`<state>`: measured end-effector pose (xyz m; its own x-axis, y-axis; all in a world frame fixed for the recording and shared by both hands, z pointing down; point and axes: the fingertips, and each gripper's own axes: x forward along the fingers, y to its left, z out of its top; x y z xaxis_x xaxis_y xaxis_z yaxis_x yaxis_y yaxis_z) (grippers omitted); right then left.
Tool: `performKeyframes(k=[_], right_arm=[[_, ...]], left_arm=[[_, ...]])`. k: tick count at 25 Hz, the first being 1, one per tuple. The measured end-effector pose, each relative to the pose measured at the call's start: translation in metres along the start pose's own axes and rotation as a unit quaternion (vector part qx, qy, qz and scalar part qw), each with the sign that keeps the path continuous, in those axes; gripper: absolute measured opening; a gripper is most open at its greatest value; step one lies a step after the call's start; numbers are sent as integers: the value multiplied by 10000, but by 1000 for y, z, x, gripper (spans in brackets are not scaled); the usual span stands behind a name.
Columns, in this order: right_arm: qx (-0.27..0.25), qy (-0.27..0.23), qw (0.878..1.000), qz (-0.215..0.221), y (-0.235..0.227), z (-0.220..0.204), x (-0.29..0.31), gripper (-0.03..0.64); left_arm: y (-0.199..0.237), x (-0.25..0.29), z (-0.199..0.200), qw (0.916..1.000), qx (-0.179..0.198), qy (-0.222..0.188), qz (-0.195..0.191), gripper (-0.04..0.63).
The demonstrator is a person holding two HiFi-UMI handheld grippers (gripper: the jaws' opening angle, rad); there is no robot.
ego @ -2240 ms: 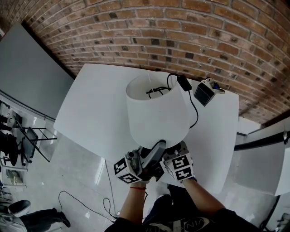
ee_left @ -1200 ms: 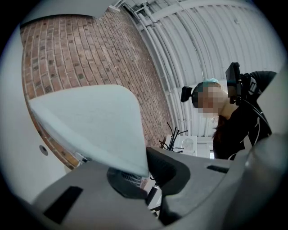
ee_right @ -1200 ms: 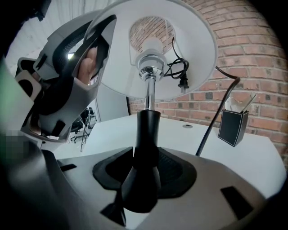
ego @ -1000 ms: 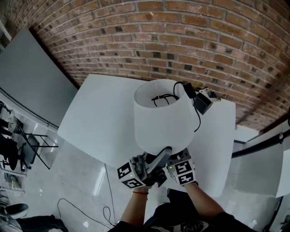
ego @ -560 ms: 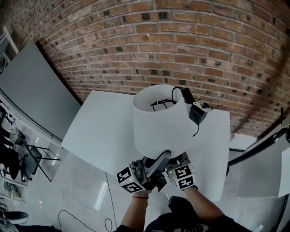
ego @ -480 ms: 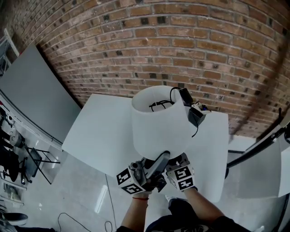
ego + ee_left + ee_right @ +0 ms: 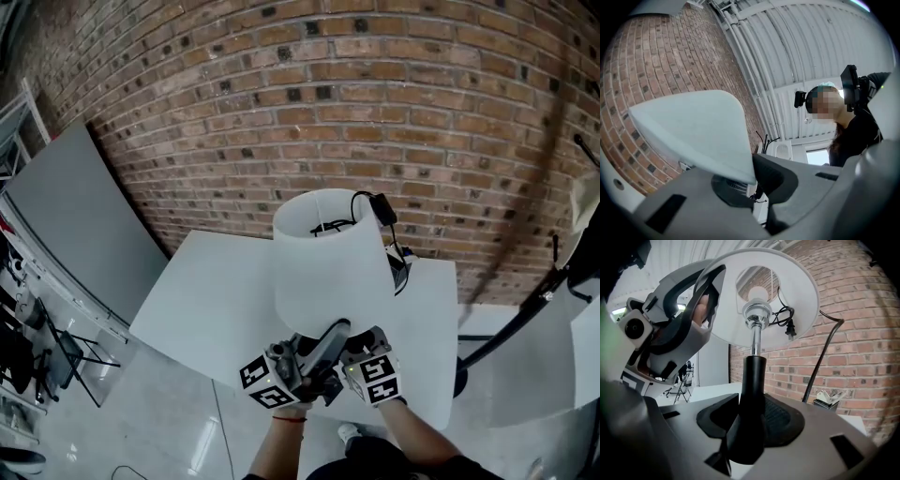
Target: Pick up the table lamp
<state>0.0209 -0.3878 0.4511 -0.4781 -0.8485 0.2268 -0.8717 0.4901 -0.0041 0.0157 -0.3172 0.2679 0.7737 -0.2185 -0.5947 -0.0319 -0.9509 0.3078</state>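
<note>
- The lamp (image 7: 328, 272) stands upright between and just above the two tongs, with its shade (image 7: 787, 291) over both of them; its base is out of sight.
- The right tongs (image 7: 750, 420) are clamped on the black stem (image 7: 752, 380), low down, with a pad pressed to each side.
- The left tongs (image 7: 752, 180) are closed on the shade's lower rim, up and to the left of the right tongs; the rim's edge runs in between the pads.
- A black cord (image 7: 375, 202) lies bundled inside the shade and trails over its top rim on the side away from the tongs.
- Both tongs sit side by side at the near edge of the tabletop (image 7: 206, 300), cubes almost touching.
- Left of the left tongs the tabletop is bare out to its corner.
- Beyond the right tongs, past the shade, a dark box (image 7: 400, 269) sits at the far edge.
- The brick wall (image 7: 281, 112) rises right behind that far edge.
- Both arms (image 7: 412, 436) reach up from below the tongs, close together, wrists bent toward the lamp.
</note>
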Motion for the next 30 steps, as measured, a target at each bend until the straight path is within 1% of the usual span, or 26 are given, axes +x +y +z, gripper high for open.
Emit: performKeyframes(k=[7, 21, 30], right_arm=[[-136, -232, 9995, -153, -2, 24, -19, 163], [-277, -741, 9964, -317, 9, 81, -55, 163], [-392, -1022, 9933, -373, 13, 110, -81, 163]], left_arm=[[-25, 15, 13, 9997, 120, 1, -214, 11], [-78, 40, 43, 9973, 463, 72, -556, 11], [-111, 56, 56, 9958, 611, 48, -677, 11]])
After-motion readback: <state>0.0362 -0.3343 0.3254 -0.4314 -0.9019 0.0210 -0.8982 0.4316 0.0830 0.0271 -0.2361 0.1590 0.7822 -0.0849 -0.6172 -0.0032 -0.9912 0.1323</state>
